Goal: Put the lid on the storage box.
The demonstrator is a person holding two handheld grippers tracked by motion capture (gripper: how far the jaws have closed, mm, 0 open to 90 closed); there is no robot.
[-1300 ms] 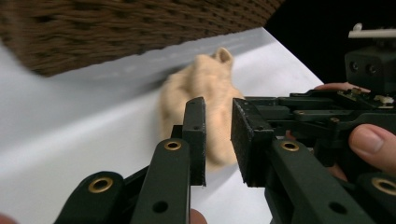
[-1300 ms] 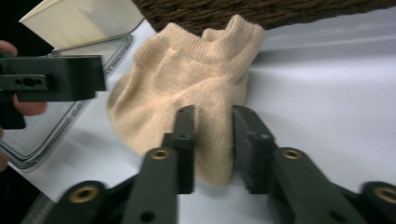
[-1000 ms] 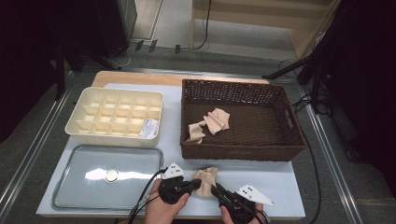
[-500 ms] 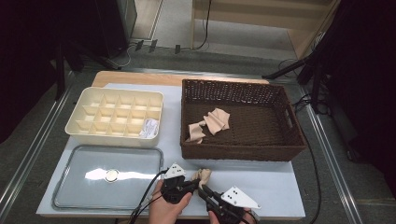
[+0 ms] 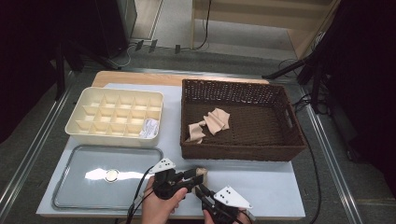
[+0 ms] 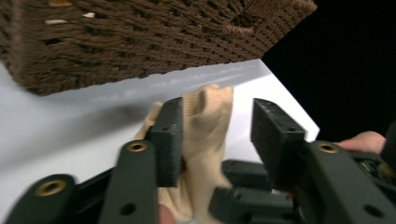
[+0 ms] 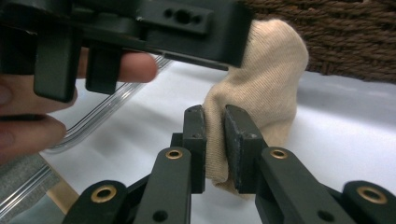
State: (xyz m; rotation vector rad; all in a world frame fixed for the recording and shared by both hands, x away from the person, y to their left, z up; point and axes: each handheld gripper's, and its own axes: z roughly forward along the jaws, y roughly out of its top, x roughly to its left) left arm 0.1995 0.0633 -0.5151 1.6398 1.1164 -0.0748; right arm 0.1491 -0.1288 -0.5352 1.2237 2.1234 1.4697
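Beige ribbed-knit sock point(image 7: 261, 93), soft and bunched, near table's front edge, before woven brown basket point(image 5: 238, 151). Clamped in right gripper point(image 7: 215, 140); left gripper point(image 6: 217, 133) just opened, jaws apart around it.

A grey floor point(image 5: 177, 28) runs behind the counter point(image 5: 261, 186), which is covered in white with a wooden edge at the back. Light wooden furniture point(image 5: 261, 18) stands beyond (cables trail beneath it). Dark stands point(image 5: 303, 70) flank the sides, deep in shadow.
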